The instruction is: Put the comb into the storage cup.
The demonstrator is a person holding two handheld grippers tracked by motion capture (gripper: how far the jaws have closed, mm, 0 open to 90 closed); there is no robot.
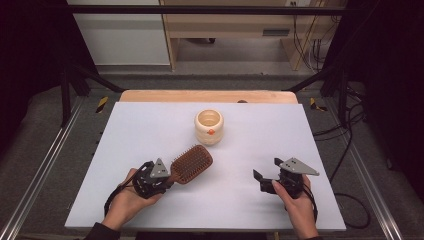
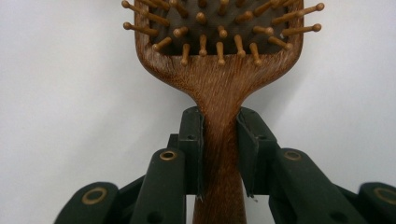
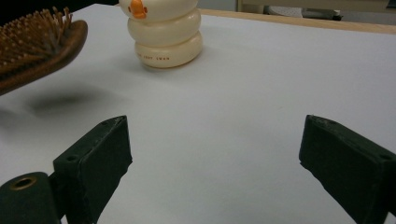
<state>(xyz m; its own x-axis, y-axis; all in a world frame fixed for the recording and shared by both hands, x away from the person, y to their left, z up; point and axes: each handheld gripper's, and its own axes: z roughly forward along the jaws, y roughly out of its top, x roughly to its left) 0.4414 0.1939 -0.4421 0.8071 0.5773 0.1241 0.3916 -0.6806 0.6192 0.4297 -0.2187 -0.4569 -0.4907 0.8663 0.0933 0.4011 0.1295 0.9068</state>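
Brush held off the desk
Left gripper [image 2: 220, 154] jaws clamp the brown wooden brush [image 1: 191, 163] handle; head points toward the cream pot [image 1: 209, 127], bristles up. Right gripper [image 3: 215, 158] jaws apart.

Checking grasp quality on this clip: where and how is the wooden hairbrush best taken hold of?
By the narrow handle just below the paddle head, coming from the handle end, jaws on its two side edges. The hairbrush widens into a bristled head that gives no flat hold, while the neck is slim and straight-sided. The left gripper holds it exactly so, bristles up, above the table.
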